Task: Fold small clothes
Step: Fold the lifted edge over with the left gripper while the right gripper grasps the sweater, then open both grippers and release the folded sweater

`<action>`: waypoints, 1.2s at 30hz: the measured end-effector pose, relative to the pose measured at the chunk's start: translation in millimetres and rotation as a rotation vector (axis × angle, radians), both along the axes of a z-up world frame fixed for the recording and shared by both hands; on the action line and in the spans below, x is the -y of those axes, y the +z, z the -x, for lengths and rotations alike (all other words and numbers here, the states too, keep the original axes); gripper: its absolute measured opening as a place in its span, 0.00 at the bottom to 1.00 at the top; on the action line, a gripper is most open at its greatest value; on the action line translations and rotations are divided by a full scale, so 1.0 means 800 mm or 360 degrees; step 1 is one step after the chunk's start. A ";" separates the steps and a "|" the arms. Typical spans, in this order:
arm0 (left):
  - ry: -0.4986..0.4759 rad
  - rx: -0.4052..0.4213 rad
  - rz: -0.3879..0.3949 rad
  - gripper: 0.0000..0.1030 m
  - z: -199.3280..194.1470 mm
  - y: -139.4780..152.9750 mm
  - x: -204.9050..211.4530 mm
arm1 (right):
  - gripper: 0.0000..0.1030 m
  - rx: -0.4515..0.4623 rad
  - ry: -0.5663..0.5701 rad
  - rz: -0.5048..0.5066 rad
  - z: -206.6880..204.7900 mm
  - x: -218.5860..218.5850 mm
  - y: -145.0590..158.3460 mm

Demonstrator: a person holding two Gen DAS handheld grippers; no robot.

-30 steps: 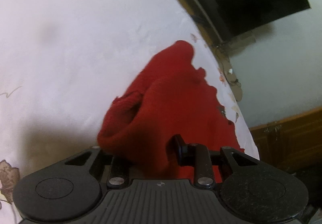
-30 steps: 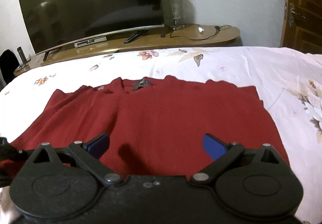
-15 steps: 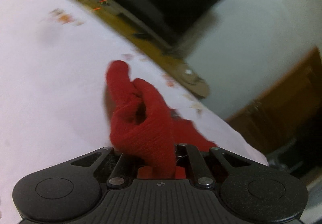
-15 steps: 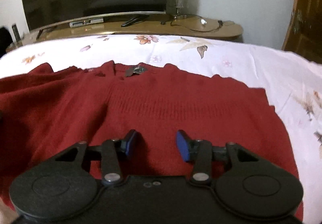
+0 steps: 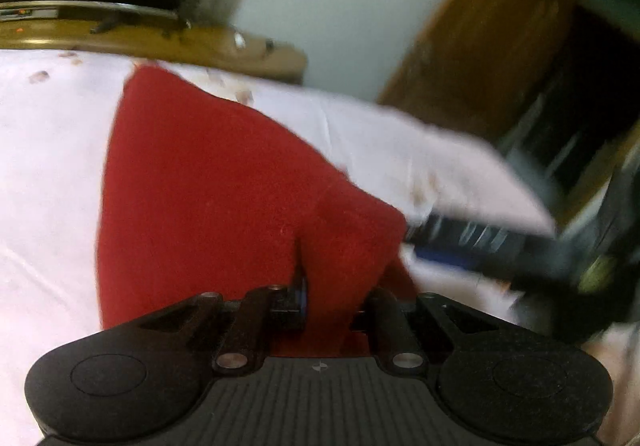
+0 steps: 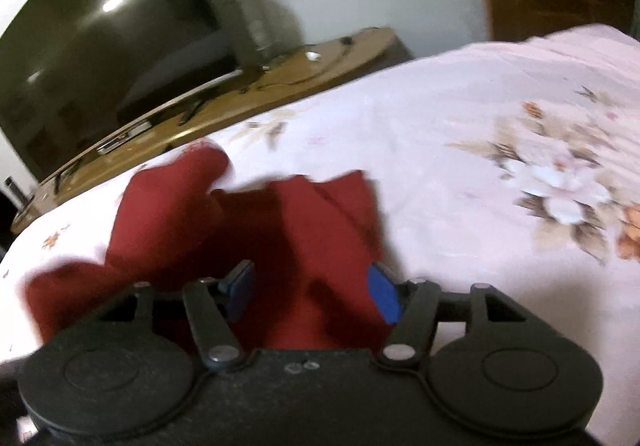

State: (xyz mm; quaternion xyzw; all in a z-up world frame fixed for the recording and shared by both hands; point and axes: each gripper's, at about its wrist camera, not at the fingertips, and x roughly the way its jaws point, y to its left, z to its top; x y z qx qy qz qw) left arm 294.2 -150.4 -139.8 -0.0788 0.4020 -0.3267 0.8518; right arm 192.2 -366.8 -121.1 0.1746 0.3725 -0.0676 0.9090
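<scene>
While folding proceeds, left gripper (image 5: 332, 302) clamps the red knitted sweater (image 5: 208, 181), lifting cloth at frame centre. Right gripper (image 6: 312, 292), blue pads parted, straddles a ridge of it at lower centre, unclamped.

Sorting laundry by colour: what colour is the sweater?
Dark red sweater, plain knit; clearest in the right wrist view.

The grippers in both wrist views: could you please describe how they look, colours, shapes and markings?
Both are matt black. The left gripper has a ribbed centre plate with a small round mark, two round discs at its sides, and linkage bars with silver rivets. The right gripper has the same discs and rivets, a smooth dusty centre, and blue pads on its fingers. No cables or sleeves show.
</scene>
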 end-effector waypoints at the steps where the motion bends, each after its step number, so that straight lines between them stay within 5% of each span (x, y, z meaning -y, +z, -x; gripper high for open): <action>1: -0.0015 0.0032 -0.0053 0.09 0.003 -0.001 0.007 | 0.60 -0.0005 -0.0009 -0.0027 0.005 0.007 -0.001; 6: -0.0058 0.0157 -0.0181 0.11 0.024 0.016 0.009 | 0.66 -0.0003 -0.0004 -0.0198 0.010 0.022 -0.004; 11: -0.0171 0.0275 -0.0273 0.37 0.059 0.029 0.016 | 0.78 -0.0010 0.0090 -0.0350 0.000 0.010 -0.004; 19: -0.0072 0.0173 -0.0213 0.37 0.069 0.035 -0.036 | 0.76 -0.0159 0.0224 -0.0523 -0.032 -0.020 -0.028; 22: 0.0026 0.0194 -0.0218 0.37 0.065 0.046 -0.071 | 0.67 -0.0138 0.0280 -0.0551 -0.042 -0.031 -0.028; 24: 0.0103 0.0212 -0.0228 0.37 0.057 0.051 -0.089 | 0.38 -0.0147 0.0315 -0.0519 -0.048 -0.041 -0.030; 25: 0.0152 0.0210 -0.0218 0.37 0.051 0.053 -0.099 | 0.16 -0.0136 0.0333 -0.0494 -0.048 -0.044 -0.028; 30: 0.0284 0.0206 -0.0146 0.37 0.022 0.053 -0.122 | 0.13 0.0022 0.0348 -0.0353 -0.024 -0.045 -0.001; 36: 0.0232 0.0232 -0.0090 0.37 0.010 0.052 -0.097 | 0.13 0.0117 0.0292 -0.0227 0.003 -0.022 0.031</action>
